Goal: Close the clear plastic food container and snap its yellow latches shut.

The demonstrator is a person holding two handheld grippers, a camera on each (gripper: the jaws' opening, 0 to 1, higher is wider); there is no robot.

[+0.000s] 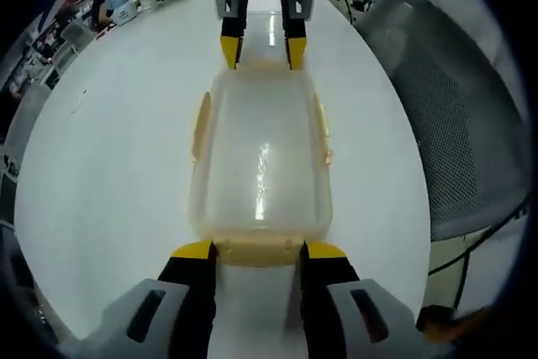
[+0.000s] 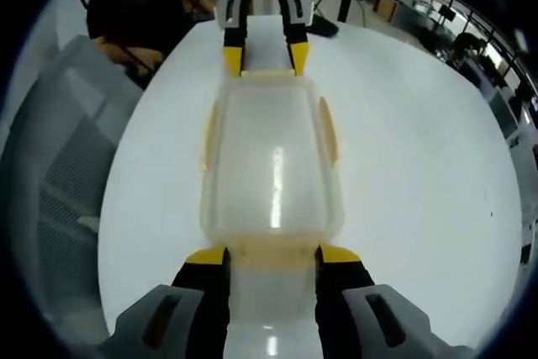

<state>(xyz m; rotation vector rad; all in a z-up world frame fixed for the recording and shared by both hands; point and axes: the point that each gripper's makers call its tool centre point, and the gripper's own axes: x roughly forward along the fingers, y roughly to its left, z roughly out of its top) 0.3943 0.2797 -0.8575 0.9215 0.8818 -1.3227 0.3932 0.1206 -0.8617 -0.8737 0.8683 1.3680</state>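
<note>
left gripper [image 1: 259, 251], jaws spread, brackets the near yellow end latch [image 1: 256, 250] of the clear plastic food container [image 1: 261, 166] on the white table [image 1: 109, 166] — right gripper [image 2: 272, 256] likewise opposite. advise pressing both ends squarely inward together — avoid sliding it.

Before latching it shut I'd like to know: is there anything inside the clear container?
Through the frosted lid of the container, nothing dark or solid shows, only glare. The plastic is cloudy, so pale contents could be hidden. Tongs sit at each end's latch.

Opposed close views, shared container [image 1: 261, 157]
</note>
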